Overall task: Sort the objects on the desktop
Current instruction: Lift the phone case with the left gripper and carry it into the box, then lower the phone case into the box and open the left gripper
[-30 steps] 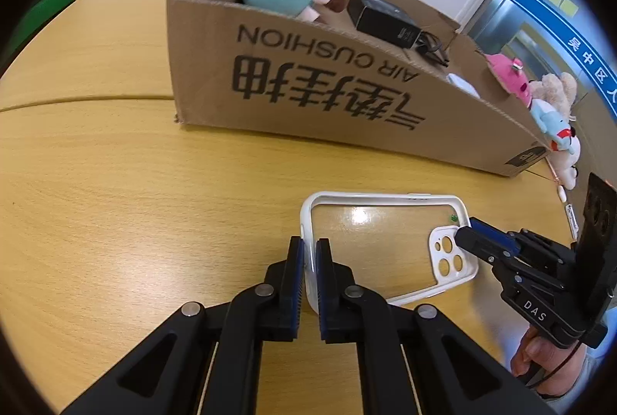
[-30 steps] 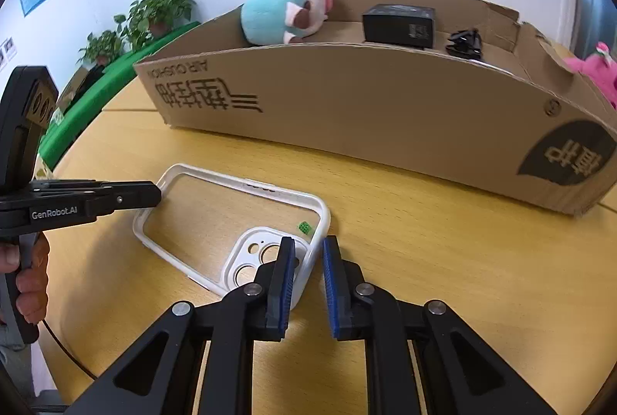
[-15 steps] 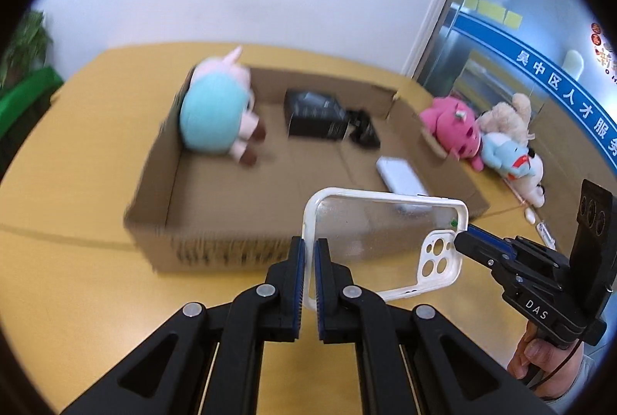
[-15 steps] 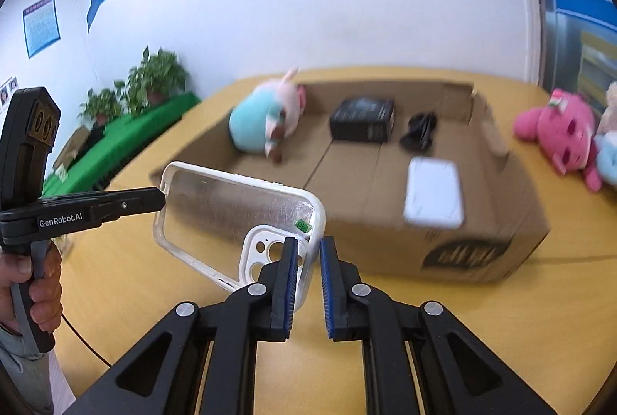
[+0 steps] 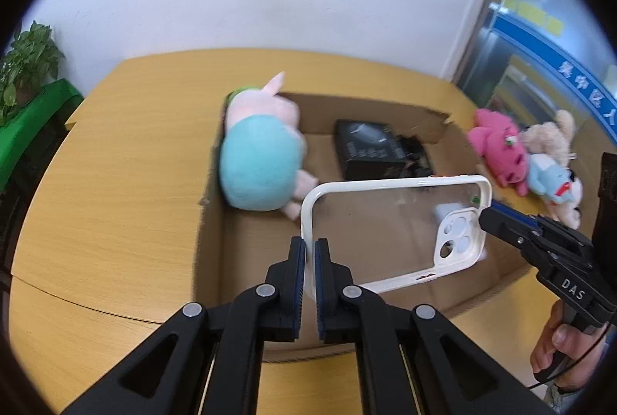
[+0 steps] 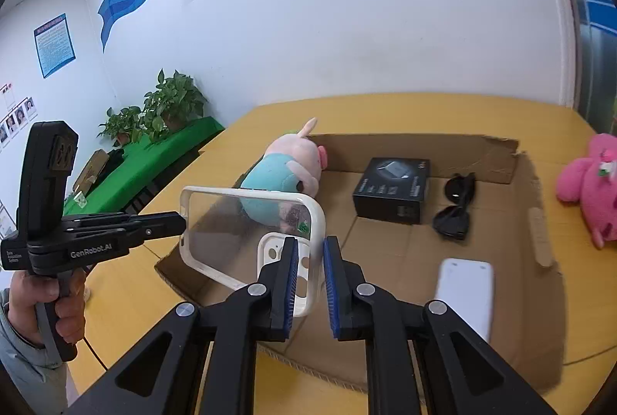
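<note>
Pinching the clear phone case (image 5: pixel 389 222) at one end, the left gripper (image 5: pixel 310 260) is clamped tight, but the right gripper (image 6: pixel 310 280) is opening, rim loose between. Hanging over the cardboard box (image 6: pixel 540 241), it could swing and drop crooked.

From my seat, the box (image 6: pixel 540 245) floor lay bare in the near-middle stretch, room to pass. The pig plush (image 6: pixel 285 176) filled its left end; the black carton (image 6: pixel 391 195), the sunglasses (image 6: pixel 457 206) and the white slab (image 6: pixel 464 291) crowded the right. Plush toys (image 5: pixel 520 156) lined the tabletop (image 5: pixel 115 183) beyond.
</note>
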### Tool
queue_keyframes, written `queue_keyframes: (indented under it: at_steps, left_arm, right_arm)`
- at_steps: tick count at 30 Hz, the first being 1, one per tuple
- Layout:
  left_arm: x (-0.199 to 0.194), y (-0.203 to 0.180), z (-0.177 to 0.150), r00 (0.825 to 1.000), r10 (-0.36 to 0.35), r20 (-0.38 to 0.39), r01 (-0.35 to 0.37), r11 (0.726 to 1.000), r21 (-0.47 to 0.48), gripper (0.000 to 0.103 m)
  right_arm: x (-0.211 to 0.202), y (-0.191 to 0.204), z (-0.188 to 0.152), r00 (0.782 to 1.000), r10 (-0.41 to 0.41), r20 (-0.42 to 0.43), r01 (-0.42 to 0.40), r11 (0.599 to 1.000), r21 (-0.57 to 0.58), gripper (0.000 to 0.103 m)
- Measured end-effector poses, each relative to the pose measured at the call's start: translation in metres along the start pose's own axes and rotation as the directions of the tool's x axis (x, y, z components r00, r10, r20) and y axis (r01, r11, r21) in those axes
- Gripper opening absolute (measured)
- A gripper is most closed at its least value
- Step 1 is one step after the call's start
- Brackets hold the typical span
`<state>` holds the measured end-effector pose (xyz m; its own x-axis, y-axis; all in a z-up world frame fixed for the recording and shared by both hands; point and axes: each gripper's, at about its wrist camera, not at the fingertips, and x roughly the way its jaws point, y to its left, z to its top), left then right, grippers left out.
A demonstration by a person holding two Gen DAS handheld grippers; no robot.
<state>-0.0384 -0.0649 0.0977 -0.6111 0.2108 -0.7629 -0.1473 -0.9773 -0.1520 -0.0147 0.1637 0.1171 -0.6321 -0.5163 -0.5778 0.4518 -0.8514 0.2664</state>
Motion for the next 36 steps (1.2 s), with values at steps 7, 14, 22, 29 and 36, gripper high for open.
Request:
queue_keyframes:
  at_steps: [7, 14, 22, 29, 36]
  left_arm:
    - [0.057, 0.034, 0.002, 0.983, 0.092, -0.156, -0.093, 0.996, 0.000, 0.004]
    - [0.093, 0.035, -0.005, 0.939, 0.207, -0.277, -0.185, 0.977, 0.102, 0.004]
    - [0.112, 0.016, -0.012, 0.878, 0.346, -0.332, -0.268, 0.928, 0.257, 0.005]
    - [0.112, 0.014, -0.015, 0.876, 0.347, -0.334, -0.274, 0.929, 0.247, 0.006]
    - [0.098, 0.012, -0.012, 0.908, 0.311, -0.281, -0.263, 0.945, 0.194, 0.006]
  right_arm:
    - [0.084, -0.006, -0.013, 0.986, 0.053, -0.157, -0.039, 0.995, 0.091, 0.014]
    - [0.132, -0.016, -0.036, 0.953, 0.091, -0.288, -0.040, 0.983, 0.180, 0.014]
    - [0.153, -0.014, -0.047, 0.935, 0.067, -0.349, 0.004, 0.980, 0.199, 0.015]
    - [0.156, -0.011, -0.048, 0.932, 0.023, -0.363, 0.047, 0.982, 0.184, 0.015]
    - [0.155, -0.006, -0.045, 0.936, 0.022, -0.351, 0.041, 0.985, 0.169, 0.038]
